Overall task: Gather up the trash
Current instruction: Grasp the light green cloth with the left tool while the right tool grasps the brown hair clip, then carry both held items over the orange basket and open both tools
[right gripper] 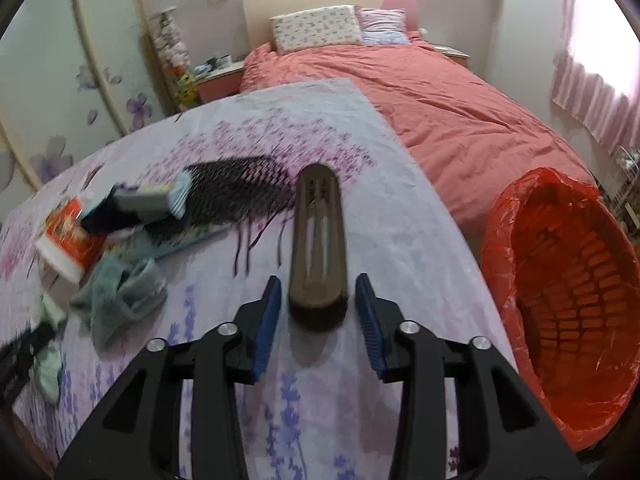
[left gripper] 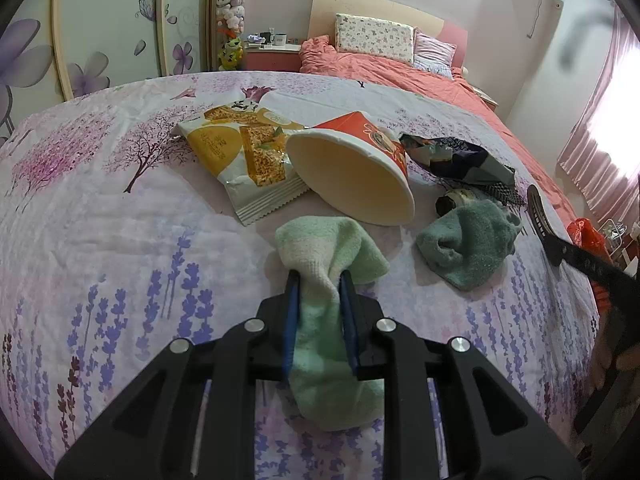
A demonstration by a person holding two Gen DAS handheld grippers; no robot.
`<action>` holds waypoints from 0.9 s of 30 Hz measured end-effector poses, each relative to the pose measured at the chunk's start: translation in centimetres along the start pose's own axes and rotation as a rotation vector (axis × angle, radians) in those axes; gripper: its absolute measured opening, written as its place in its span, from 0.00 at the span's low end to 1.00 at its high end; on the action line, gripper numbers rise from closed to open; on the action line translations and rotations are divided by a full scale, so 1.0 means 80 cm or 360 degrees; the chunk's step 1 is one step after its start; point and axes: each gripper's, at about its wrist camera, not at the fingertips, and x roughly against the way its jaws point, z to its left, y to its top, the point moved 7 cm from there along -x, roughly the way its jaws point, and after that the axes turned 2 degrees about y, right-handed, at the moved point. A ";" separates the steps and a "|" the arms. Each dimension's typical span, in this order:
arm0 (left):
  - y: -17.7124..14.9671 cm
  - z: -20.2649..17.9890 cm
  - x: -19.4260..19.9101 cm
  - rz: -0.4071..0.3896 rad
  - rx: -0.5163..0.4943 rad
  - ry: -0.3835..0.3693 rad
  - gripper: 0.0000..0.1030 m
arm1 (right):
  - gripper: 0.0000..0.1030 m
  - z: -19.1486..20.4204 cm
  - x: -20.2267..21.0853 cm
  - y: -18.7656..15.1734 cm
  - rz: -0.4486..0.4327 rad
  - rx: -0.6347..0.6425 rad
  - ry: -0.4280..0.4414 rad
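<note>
**Sock pinched on the left, comb between the right jaws**

We have trash on the floral sheet (left gripper: 100, 220): a snack wrapper (left gripper: 244, 160), a tipped paper cup (left gripper: 352, 172) just beside it, and a crumpled dark wrapper (left gripper: 460, 156) past the cup. We judge all three light. The wrappers are thin, crinkly and slippery, so we would pinch a flat edge or the crimped seam. The cup is stiffer but crushable; its rim wall is the best hold. The red-lined bin (right gripper: 560, 300) stands off the sheet's right edge.

Our left gripper (left gripper: 320, 280) is pressed together on a pale green sock (left gripper: 324, 248), soft and bunched between the pads. A darker sock (left gripper: 468, 240) lies near.

Our right gripper (right gripper: 318, 292) is spread, straddling the near end of a brown comb (right gripper: 318, 240); its pads stand clear on both sides.
</note>
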 end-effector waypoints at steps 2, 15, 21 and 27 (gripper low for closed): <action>0.000 0.000 0.000 0.0000 -0.0002 0.0002 0.21 | 0.42 0.000 -0.008 0.005 0.0009 -0.0009 -0.0008; 0.000 -0.007 0.000 0.0000 -0.0024 -0.0007 0.25 | 0.32 -0.001 0.002 -0.009 0.0029 0.0071 -0.0029; -0.001 -0.013 0.000 0.0003 -0.0067 0.0020 0.24 | 0.32 -0.004 0.000 -0.009 0.0030 0.0087 -0.0040; -0.001 -0.017 0.004 0.0006 -0.0049 -0.0016 0.13 | 0.32 -0.005 0.015 -0.020 0.0002 0.0052 0.0020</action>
